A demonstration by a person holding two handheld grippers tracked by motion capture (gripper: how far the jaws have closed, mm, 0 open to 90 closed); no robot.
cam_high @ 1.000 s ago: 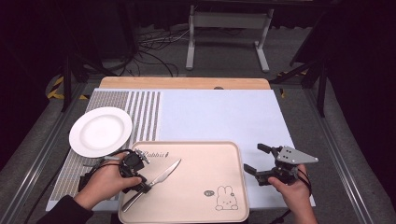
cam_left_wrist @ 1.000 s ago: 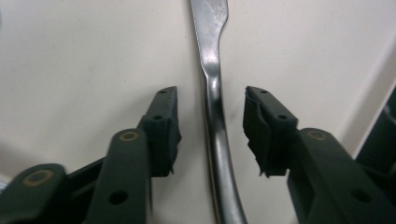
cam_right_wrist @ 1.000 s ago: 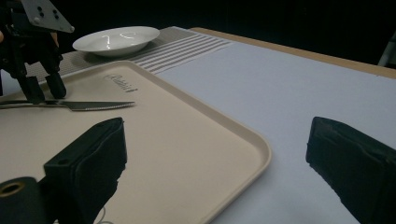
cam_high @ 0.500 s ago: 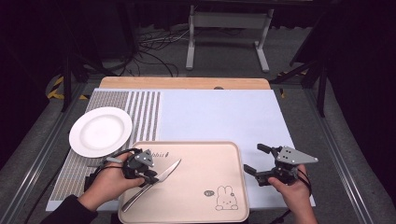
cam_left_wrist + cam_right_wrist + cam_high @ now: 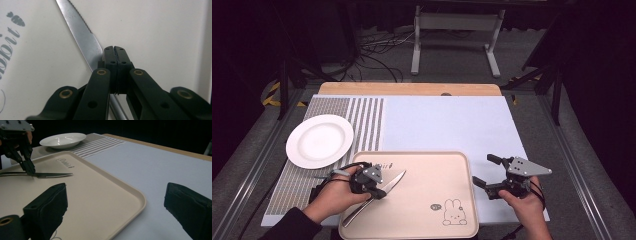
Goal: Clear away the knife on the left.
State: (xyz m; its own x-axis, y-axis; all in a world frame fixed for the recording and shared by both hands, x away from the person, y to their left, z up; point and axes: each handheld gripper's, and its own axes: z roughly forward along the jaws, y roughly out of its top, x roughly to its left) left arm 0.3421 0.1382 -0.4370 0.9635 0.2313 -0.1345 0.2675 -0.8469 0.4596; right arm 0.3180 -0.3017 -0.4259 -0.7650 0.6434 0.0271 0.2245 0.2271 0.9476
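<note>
A table knife [image 5: 395, 178] lies slantwise on the beige rabbit tray [image 5: 432, 175], its serrated tip pointing up and right. My left gripper [image 5: 379, 192] points down at it with both jaws pressed together. In the left gripper view the shut tips [image 5: 115, 48] rest against the knife [image 5: 82, 37] where blade meets handle, and the handle runs on beneath the jaws. My right gripper [image 5: 483, 170] is held just off the tray's right edge, open and holding nothing. The right gripper view [image 5: 117, 202] looks across the tray [image 5: 120, 192] to the knife [image 5: 53, 174] and the left gripper [image 5: 31, 171].
A white plate [image 5: 319, 141] sits on the striped mat [image 5: 362, 117] at the left, also seen far off as the plate [image 5: 63, 140]. The pale blue table cover [image 5: 447, 125] stretches behind the tray. A metal stand [image 5: 457, 30] is on the floor beyond the table.
My left gripper has slid a little to the right along the knife. The knife and my right gripper have hardly moved.
</note>
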